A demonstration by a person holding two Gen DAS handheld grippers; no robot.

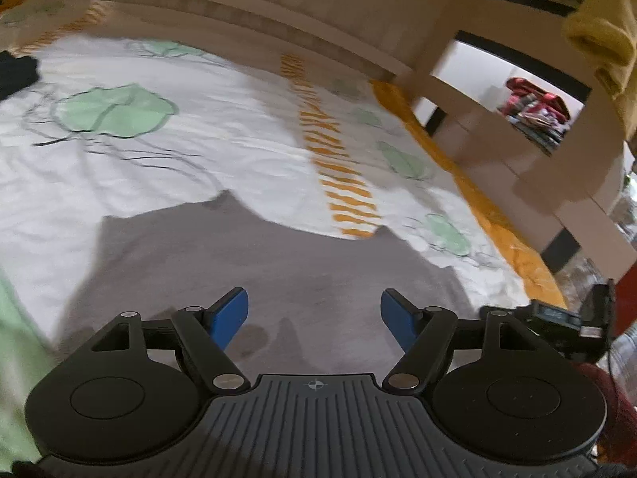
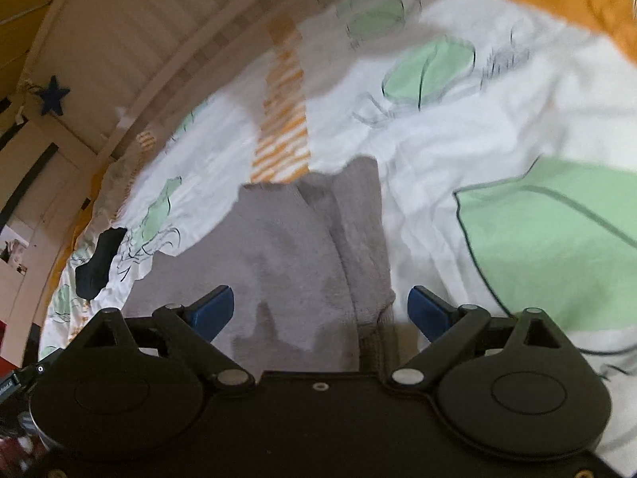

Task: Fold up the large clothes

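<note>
1. The garment is plain grey, with a few darker grey patches.
2. The bedsheet is white, printed with pale green leaves outlined in thin black lines, crossed by a band of orange stripes and edged in solid orange.
3. Both grippers have blue pads on black arms.
4. A small cloth is black.
5. A star is dark blue.

Soft indoor light, motion blur, fisheye-bent edges.
</note>
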